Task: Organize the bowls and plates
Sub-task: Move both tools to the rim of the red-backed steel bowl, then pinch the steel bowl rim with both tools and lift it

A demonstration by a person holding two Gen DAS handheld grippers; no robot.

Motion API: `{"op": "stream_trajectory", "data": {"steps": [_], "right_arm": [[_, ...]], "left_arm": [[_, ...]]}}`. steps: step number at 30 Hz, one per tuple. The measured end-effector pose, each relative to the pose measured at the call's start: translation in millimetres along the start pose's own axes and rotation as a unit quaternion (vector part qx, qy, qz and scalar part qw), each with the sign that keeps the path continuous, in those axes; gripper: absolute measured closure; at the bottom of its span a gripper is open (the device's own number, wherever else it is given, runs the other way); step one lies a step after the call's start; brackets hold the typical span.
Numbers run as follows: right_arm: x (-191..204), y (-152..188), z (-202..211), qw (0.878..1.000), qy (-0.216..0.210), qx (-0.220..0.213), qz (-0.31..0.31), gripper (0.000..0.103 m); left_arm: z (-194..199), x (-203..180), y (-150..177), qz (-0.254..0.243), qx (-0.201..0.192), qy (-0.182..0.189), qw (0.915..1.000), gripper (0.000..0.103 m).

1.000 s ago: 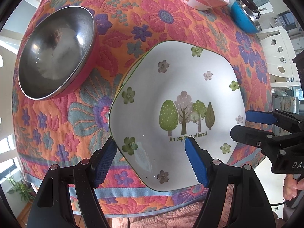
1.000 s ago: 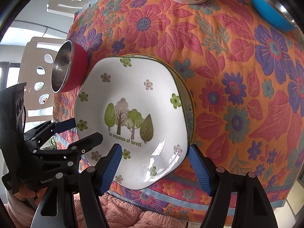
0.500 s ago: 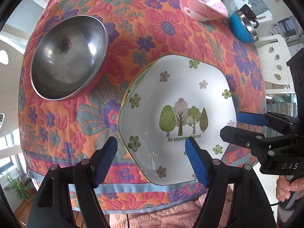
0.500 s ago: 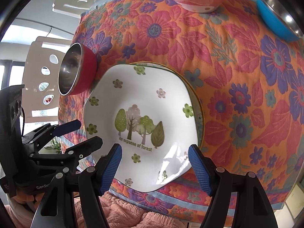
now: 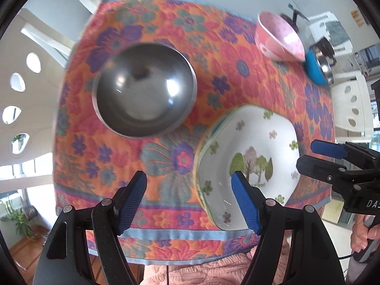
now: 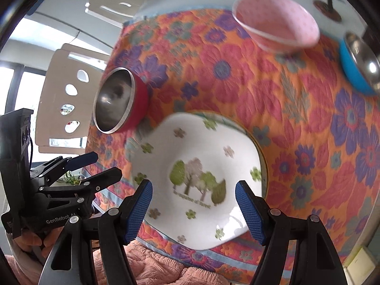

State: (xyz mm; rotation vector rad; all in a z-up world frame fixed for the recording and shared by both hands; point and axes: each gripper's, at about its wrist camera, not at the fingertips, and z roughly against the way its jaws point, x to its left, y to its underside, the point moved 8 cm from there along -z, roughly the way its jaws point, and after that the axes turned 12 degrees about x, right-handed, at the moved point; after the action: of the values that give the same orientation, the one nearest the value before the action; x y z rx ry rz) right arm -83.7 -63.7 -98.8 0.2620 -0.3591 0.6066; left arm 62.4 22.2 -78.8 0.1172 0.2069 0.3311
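A white plate with a tree picture (image 5: 251, 152) (image 6: 201, 166) lies on top of another plate near the table's front edge. A steel bowl with a red outside (image 5: 144, 90) (image 6: 116, 99) stands to its left. A pink bowl (image 5: 280, 38) (image 6: 277, 23) and a blue bowl (image 5: 318, 68) (image 6: 358, 66) stand at the far right. My left gripper (image 5: 190, 199) is open and empty, hovering above the front edge, left of the plate. My right gripper (image 6: 194, 206) is open and empty over the plate's near rim.
The table carries an orange floral cloth (image 5: 228, 71) (image 6: 237, 83). White chairs with oval holes stand at the left (image 6: 61, 99) and right (image 5: 349, 102). A pink blanket (image 6: 152, 268) lies below the front edge.
Both grippers have pulled back and risen from the plate. The left gripper has swung left, so the steel bowl now sits nearer the middle of its view. Both stay open.
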Motion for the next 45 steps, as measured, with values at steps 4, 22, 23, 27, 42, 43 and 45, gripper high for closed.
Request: {"op": "stream_trajectory", "data": {"steps": [4, 22, 23, 27, 42, 43, 45], "right_arm": [[24, -17, 15, 0.999, 0.009, -0.01, 0.031, 0.032], [116, -96, 39, 0.993, 0.001, -0.042, 0.106, 0.032], [117, -99, 35, 0.994, -0.003, -0.04, 0.102, 0.032], [115, -110, 4, 0.996, -0.062, -0.014, 0.058, 0.032], [86, -137, -85, 0.995, -0.079, 0.051, -0.025, 0.032], [86, -138, -89, 0.995, -0.081, 0.054, -0.028, 0.032], [85, -140, -97, 0.994, -0.083, 0.061, -0.031, 0.034]], "left_arm": [[18, 15, -9, 0.017, -0.021, -0.001, 0.9996, 0.032], [56, 115, -51, 0.1, -0.077, -0.003, 0.992, 0.032], [51, 118, -53, 0.106, -0.073, 0.005, 0.9917, 0.032], [26, 124, -52, 0.123, -0.046, 0.039, 0.9906, 0.032], [-44, 115, -66, 0.121, 0.034, 0.082, 0.9887, 0.038], [-46, 115, -68, 0.12, 0.034, 0.083, 0.9887, 0.04], [-49, 113, -72, 0.118, 0.036, 0.083, 0.9889, 0.043]]}}
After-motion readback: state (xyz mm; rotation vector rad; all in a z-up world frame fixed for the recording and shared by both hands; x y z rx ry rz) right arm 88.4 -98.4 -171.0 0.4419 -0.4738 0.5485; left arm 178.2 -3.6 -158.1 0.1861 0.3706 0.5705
